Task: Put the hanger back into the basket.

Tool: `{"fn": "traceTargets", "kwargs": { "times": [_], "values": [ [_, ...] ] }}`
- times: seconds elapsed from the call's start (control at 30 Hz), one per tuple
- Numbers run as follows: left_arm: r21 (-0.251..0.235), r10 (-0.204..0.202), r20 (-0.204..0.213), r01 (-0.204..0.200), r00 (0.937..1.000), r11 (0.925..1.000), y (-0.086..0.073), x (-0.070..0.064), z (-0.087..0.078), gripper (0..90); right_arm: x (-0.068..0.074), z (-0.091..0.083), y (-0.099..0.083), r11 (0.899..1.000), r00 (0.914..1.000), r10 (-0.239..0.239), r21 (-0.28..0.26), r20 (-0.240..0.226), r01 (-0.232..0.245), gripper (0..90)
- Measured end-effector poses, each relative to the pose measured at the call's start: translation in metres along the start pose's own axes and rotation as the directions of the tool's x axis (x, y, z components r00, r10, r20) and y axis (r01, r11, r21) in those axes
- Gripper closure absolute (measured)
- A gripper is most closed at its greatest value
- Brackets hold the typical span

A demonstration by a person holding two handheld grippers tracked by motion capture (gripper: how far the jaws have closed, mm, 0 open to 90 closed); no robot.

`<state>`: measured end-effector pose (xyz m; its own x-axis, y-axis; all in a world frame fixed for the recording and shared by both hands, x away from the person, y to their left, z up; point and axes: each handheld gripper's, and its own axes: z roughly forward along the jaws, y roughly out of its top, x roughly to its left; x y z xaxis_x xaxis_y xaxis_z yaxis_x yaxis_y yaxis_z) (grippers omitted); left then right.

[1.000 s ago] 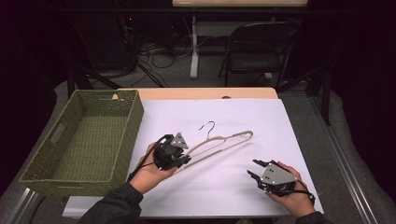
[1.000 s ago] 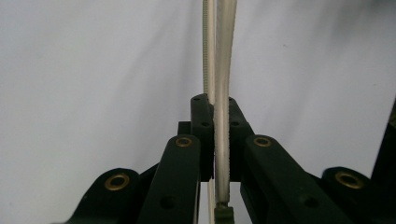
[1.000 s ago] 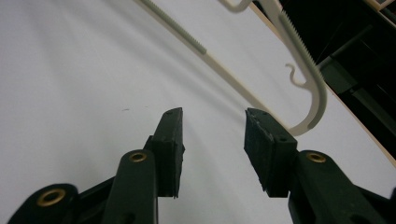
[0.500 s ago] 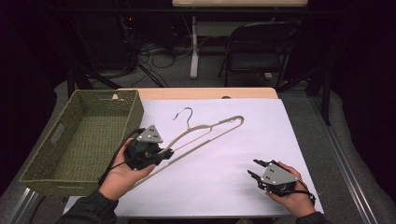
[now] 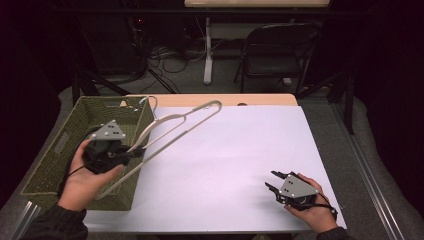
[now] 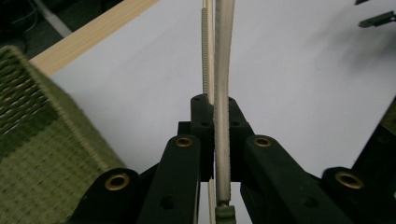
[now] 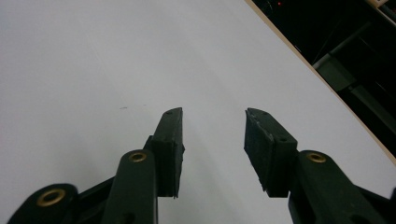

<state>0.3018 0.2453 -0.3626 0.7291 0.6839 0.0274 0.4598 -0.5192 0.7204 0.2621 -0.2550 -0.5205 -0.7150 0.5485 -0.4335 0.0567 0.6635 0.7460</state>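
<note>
A cream clothes hanger (image 5: 172, 122) is lifted off the table, and my left gripper (image 5: 134, 151) is shut on its lower bar over the right wall of the green woven basket (image 5: 55, 165). Its metal hook (image 5: 150, 100) reaches over the basket's far corner. In the left gripper view the bar of the hanger (image 6: 223, 84) runs straight up between the black jaws of the left gripper (image 6: 218, 112). My right gripper (image 5: 272, 181) rests near the table's front right, open, with nothing between its jaws. The right gripper (image 7: 213, 120) faces bare white tabletop.
The white table (image 5: 235, 150) has a wooden strip (image 5: 240, 100) along its far edge. Behind it stand a black folding chair (image 5: 275, 55), table legs and cables on the floor.
My left gripper has carried the hanger to the left, from the middle of the table to over the basket's right wall. The right gripper has stayed in place.
</note>
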Motion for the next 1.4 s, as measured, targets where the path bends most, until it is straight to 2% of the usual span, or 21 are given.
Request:
{"fn": "traceTargets", "kwargs": {
  "times": [0.07, 0.1, 0.13, 0.33, 0.47, 0.6, 0.67, 0.7, 0.73, 0.9, 1.03, 1.13, 1.17, 1.23, 1.3, 1.4],
  "values": [
    [-0.008, -0.024, -0.020, 0.024, 0.9995, 0.9997, -0.006, 0.012, -0.007, 87.2, 0.000, 0.001, 0.000, 1.000, 1.0000, 0.000, 0.002, 0.000, 0.000, 57.3],
    [-0.016, -0.049, -0.036, 0.048, 0.9982, 0.9987, -0.013, 0.024, -0.013, 87.2, 0.000, 0.001, -0.001, 1.000, 1.0000, -0.001, 0.003, -0.001, 0.001, 57.3],
    [-0.016, -0.049, -0.036, 0.048, 0.9982, 0.9987, -0.013, 0.024, -0.013, 87.1, 0.000, 0.001, -0.001, 1.000, 1.0000, -0.001, 0.003, -0.001, 0.001, 57.3],
    [-0.016, -0.109, -0.072, 0.108, 0.9914, 0.9940, -0.033, 0.057, -0.028, 87.2, 0.001, 0.002, -0.001, 1.000, 1.0000, 0.001, 0.007, -0.001, -0.001, 57.3],
    [-0.014, -0.133, -0.094, 0.132, 0.9867, 0.9912, -0.044, 0.077, -0.037, 87.1, 0.001, 0.003, -0.002, 1.000, 1.0000, 0.002, 0.004, -0.002, -0.002, 57.3],
    [-0.010, -0.154, -0.105, 0.154, 0.9825, 0.9881, -0.055, 0.095, -0.044, 87.2, 0.001, 0.002, -0.001, 1.000, 1.0000, 0.003, 0.025, -0.006, -0.003, 57.2],
    [-0.006, -0.152, -0.118, 0.152, 0.9814, 0.9884, -0.061, 0.103, -0.047, 87.1, 0.001, 0.003, -0.002, 1.000, 1.0000, 0.003, 0.016, 0.005, -0.003, 57.3],
    [-0.002, -0.153, -0.119, 0.154, 0.9810, 0.9881, -0.063, 0.107, -0.048, 87.1, 0.001, 0.004, -0.002, 1.000, 1.0000, 0.003, 0.013, 0.002, -0.003, 57.2],
    [0.006, -0.152, -0.126, 0.154, 0.9802, 0.9880, -0.066, 0.110, -0.050, 87.1, 0.001, 0.003, -0.002, 0.999, 1.0000, 0.000, 0.032, -0.004, 0.000, 57.2],
    [0.037, -0.134, -0.161, 0.141, 0.9779, 0.9893, -0.076, 0.128, -0.055, 87.1, 0.002, 0.005, -0.002, 1.000, 0.9999, 0.008, 0.019, -0.009, -0.008, 57.1],
    [0.036, -0.127, -0.158, 0.134, 0.9792, 0.9903, -0.086, 0.143, -0.057, 87.1, 0.002, 0.006, -0.003, 1.000, 0.9999, 0.009, 0.021, -0.011, -0.009, 57.0],
    [0.041, -0.118, -0.160, 0.126, 0.9801, 0.9911, -0.088, 0.147, -0.056, 87.1, 0.002, 0.007, -0.003, 1.000, 0.9999, 0.015, 0.016, -0.009, -0.014, 57.1],
    [0.044, -0.106, -0.166, 0.115, 0.9804, 0.9924, -0.089, 0.148, -0.055, 87.1, 0.002, 0.005, -0.002, 0.999, 0.9998, 0.013, 0.040, -0.013, -0.013, 57.0],
    [0.047, -0.101, -0.162, 0.110, 0.9816, 0.9929, -0.091, 0.151, -0.054, 87.1, 0.003, 0.006, -0.003, 1.000, 0.9999, 0.011, 0.029, -0.002, -0.011, 57.1],
    [0.057, -0.093, -0.152, 0.103, 0.9839, 0.9931, -0.094, 0.155, -0.051, 87.2, 0.003, 0.008, -0.003, 1.000, 0.9999, 0.009, 0.025, -0.012, -0.009, 57.1],
    [0.047, -0.100, -0.151, 0.108, 0.9835, 0.9931, -0.096, 0.156, -0.048, 87.2, 0.003, 0.007, -0.003, 1.000, 0.9998, 0.008, 0.029, -0.018, -0.007, 57.1]
  ]
}}
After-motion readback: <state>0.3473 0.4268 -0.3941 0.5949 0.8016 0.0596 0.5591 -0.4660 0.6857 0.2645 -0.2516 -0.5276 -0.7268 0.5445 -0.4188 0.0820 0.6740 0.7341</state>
